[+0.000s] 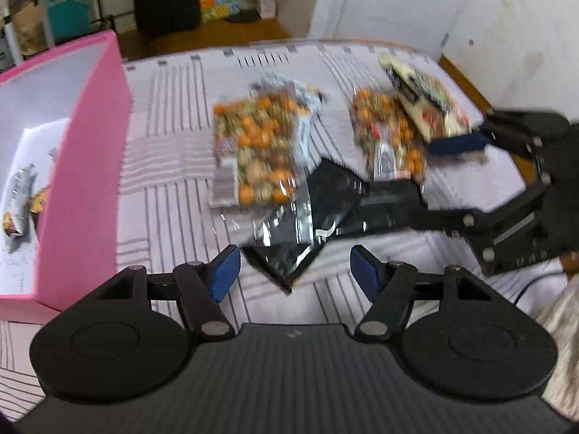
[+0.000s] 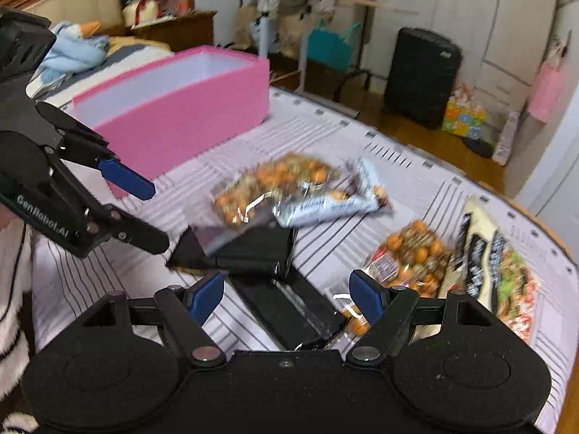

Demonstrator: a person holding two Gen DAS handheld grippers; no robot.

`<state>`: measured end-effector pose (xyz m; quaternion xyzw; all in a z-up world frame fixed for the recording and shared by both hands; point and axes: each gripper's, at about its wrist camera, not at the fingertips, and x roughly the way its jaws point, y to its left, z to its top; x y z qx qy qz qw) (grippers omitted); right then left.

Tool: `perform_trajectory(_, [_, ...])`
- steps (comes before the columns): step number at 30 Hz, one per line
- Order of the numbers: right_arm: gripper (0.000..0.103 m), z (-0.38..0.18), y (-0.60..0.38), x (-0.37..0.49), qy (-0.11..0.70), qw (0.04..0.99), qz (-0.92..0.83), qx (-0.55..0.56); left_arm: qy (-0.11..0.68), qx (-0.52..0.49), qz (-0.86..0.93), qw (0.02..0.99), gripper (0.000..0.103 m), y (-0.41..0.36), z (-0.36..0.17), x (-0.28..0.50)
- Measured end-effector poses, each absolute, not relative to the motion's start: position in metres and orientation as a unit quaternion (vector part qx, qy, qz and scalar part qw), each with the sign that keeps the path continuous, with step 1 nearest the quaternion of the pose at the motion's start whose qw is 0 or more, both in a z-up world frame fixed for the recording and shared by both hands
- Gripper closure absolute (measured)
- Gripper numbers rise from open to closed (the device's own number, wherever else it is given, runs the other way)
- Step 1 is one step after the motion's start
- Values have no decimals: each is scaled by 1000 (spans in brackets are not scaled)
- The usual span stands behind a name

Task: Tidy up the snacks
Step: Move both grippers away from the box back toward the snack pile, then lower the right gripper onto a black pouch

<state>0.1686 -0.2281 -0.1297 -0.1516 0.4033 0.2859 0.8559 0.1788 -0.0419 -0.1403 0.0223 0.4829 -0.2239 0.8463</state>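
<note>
Snack packs lie on a striped cloth: two clear bags of orange and green nuts [image 1: 258, 152] [image 1: 389, 137], two black packs [image 1: 304, 220] [image 1: 383, 206], a silver bar [image 2: 325, 200] and a cream-and-black pack [image 1: 423, 97]. My left gripper [image 1: 295, 275] is open and empty, just short of the nearer black pack. My right gripper [image 2: 286, 296] is open and empty over the other black pack [image 2: 296, 311]. A pink box [image 1: 83, 152] stands at the left and holds a wrapped snack [image 1: 18, 206].
The table edge curves behind the snacks, with wooden floor beyond. A black suitcase [image 2: 421, 76], a colourful box [image 2: 463, 117] and a teal bag [image 2: 334, 49] stand on the floor. A bed with plush toys [image 2: 77, 49] lies behind the pink box [image 2: 181, 108].
</note>
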Motion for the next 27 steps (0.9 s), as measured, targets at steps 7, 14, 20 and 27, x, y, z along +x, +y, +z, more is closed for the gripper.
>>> perform_trajectory(7, [25,-155,-227,183,401,847,309,-161,506,90,-224,828,37,-63,-172,180])
perform_trajectory(14, [28,-175,-231,188,412,835,321,-174,488,105,-209,841,36,-68,-178,191])
perform_trajectory(20, [27,-179,-229,180,451,802,339,-196,469,101,-200,854,33,-73,-185,198])
perform_trajectory(27, [28,-180,-228,179,458,809,318,-189,450,105,-218,859,51,-79,-178,187])
